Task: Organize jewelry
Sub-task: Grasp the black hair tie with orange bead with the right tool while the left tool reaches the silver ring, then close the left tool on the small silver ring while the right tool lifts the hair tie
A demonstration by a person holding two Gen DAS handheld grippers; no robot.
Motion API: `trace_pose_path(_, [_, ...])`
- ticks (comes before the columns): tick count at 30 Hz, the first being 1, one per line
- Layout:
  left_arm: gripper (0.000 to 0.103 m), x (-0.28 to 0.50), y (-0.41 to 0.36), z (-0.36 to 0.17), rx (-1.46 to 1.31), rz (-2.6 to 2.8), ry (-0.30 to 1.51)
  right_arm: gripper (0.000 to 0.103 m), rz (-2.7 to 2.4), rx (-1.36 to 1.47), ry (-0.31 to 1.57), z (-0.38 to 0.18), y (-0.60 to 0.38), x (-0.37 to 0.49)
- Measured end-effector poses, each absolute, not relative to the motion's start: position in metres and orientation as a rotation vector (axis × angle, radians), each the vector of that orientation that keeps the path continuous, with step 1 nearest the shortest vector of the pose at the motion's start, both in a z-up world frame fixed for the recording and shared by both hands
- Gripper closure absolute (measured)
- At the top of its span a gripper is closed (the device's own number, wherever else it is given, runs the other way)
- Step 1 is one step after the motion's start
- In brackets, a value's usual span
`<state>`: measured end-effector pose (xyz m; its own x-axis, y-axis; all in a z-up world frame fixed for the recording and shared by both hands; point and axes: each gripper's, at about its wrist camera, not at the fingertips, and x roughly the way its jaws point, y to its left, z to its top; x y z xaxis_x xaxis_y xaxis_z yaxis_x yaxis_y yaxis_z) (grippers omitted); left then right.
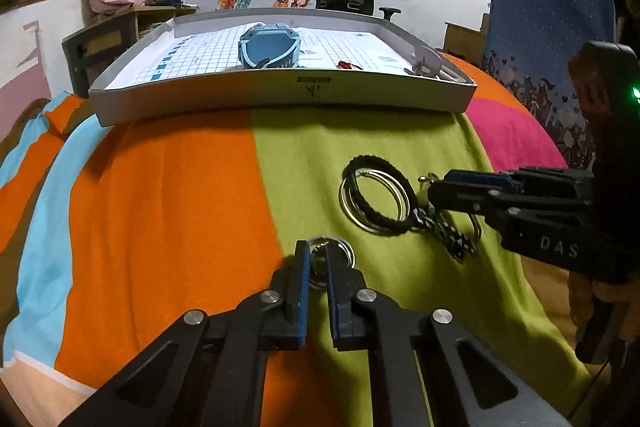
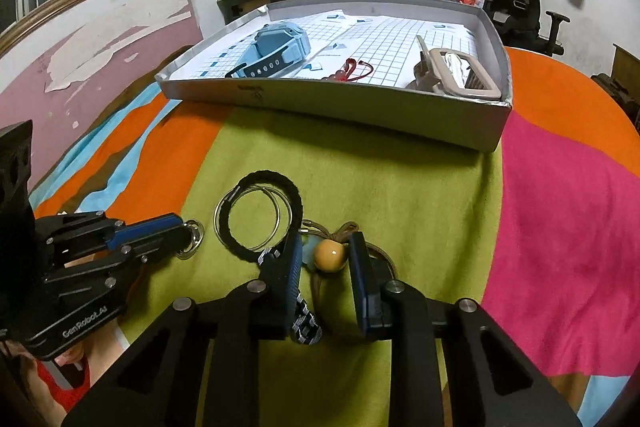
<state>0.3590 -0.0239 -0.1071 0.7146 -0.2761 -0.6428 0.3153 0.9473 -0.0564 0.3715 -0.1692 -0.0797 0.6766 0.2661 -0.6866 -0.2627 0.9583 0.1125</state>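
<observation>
Silver rings sit pinched between your left gripper's nearly closed fingers on the green cloth. Your right gripper stands open around a yellow bead; the braided black bracelet lies just beside, near the grey tray.

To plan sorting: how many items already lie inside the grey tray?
3: a blue watch at the tray's left, a red cord in the middle, a beige hair clip at right. Smaller pieces may be hidden.
</observation>
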Motion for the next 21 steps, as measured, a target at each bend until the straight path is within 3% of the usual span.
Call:
trace_pose_path(3, [0.098, 0.359, -0.025, -0.107, 0.061, -0.336, 0.702, 0.087, 0.294, -0.006, 0.758, -0.079, -0.169, 0.37])
trace_pose_path(13, [0.098, 0.358, 0.0, -0.104, -0.153, -0.343, 0.73, 0.087, 0.31, 0.026, 0.708, -0.072, -0.179, 0.364])
trace_pose_path(21, [0.098, 0.351, -0.002, -0.09, -0.168, -0.344, 0.684, 0.087, 0.313, 0.043, 0.638, -0.059, -0.186, 0.358])
